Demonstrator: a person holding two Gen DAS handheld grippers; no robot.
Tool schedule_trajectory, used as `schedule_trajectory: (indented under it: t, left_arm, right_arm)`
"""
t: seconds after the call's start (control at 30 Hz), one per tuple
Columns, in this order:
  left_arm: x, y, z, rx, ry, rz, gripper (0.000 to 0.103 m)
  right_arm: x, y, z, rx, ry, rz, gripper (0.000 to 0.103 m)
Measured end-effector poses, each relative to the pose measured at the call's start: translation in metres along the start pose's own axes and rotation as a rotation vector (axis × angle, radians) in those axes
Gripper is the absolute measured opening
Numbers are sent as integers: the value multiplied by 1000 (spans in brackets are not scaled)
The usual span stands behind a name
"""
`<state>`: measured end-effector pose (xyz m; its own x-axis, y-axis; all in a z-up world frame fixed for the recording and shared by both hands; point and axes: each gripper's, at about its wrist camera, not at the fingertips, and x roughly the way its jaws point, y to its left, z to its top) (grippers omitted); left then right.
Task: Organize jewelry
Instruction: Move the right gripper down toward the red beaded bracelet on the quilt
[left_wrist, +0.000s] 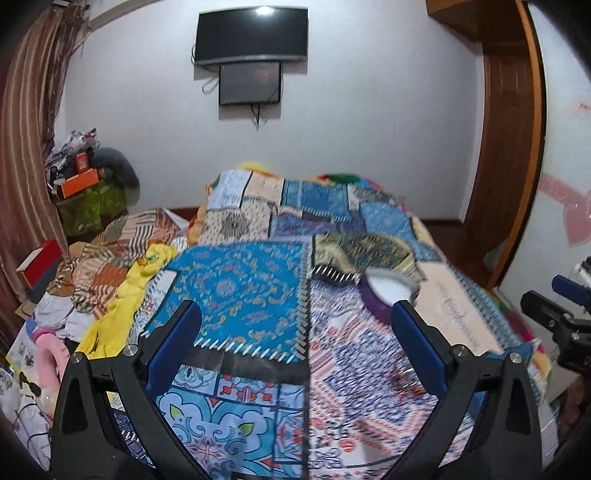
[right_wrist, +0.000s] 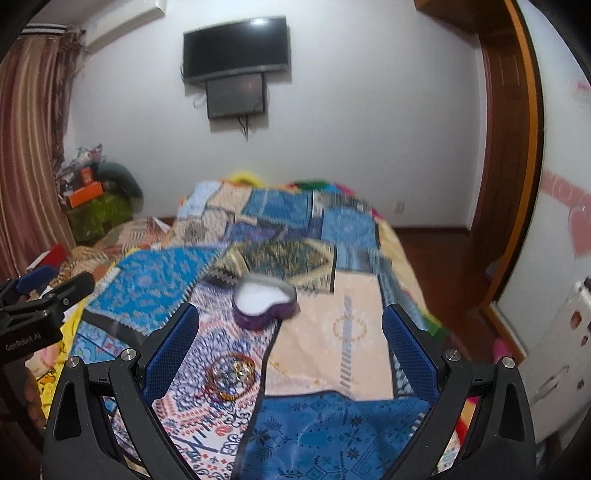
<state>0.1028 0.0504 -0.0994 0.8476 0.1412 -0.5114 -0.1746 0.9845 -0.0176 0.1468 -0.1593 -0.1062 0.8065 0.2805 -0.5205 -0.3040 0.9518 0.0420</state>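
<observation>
Left claw (left_wrist: 297, 315) released, fingers spread wide, holding nothing. Right claw (right_wrist: 290, 319) likewise released and empty. Both hang over the patchwork bedspread (right_wrist: 354, 325). Purple heart-shaped box (right_wrist: 264, 302), lid off, white inside, lies just ahead between the right claw's fingers. Bangles (right_wrist: 231, 376) lie on the bedspread nearer, toward its left finger.

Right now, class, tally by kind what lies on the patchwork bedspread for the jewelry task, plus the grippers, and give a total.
Heart-shaped purple box: 1
Pile of bangles (single bangles too blurred to count): 1
Grippers, both open: 2, left gripper and right gripper
Total: 4
</observation>
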Motion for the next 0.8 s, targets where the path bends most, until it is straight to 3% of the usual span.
schedule_trajectory:
  t: [0.1, 0.3, 0.43, 0.57, 0.8]
  left_arm:
    - [17, 2, -7, 17, 56, 1, 90]
    - [50, -3, -25, 69, 195, -66, 66]
    - [66, -10, -37, 93, 270, -135, 62]
    - [73, -14, -43, 84, 315, -213, 61]
    - [82, -25, -57, 96, 388, -310, 39]
  right_arm:
    - [13, -2, -8, -21, 60, -3, 88]
    - [33, 1, -22, -59, 156, 31, 71]
    - [47, 5, -28, -80, 203, 67, 55]
    - [56, 9, -36, -85, 253, 120, 51]
    - [65, 20, -47, -115, 315, 201, 50]
